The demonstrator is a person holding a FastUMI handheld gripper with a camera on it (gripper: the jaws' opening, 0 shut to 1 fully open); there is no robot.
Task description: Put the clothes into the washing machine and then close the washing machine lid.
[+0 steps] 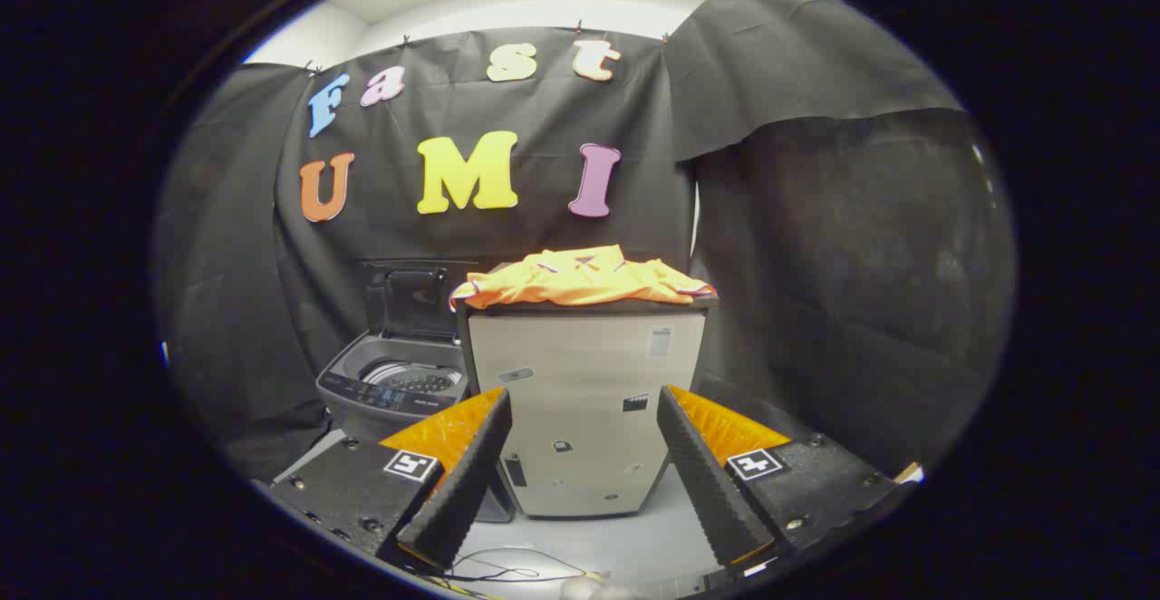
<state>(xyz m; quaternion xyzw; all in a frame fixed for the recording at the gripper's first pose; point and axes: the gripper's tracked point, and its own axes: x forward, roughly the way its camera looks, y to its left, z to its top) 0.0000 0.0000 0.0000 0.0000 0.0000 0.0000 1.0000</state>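
Lying in a soft, rumpled heap, the orange shirt [580, 277] with striped trim at collar and cuffs sits on the flat dark top of a boxy beige cabinet [584, 405], its sleeves drooping a little over the front edge on both sides. The cabinet face is smooth and pale, dotted with small stickers. Just beside it, lower down, stands the washing machine [396, 389] — grey plastic shell, a dark control strip along its front rim, the ribbed drum showing inside. Its lid [410, 301] is tipped up against the black cloth wall, so the mouth is open. Nearer to me, the gripper [584, 464] has its fingers spread wide and holding nothing — black ridged pads on orange wedges, with the cabinet front showing between them, well beyond the tips. Pale smooth floor [625, 541] lies between the fingers and the cabinet, with a thin dark cable [507, 571] looping across it.
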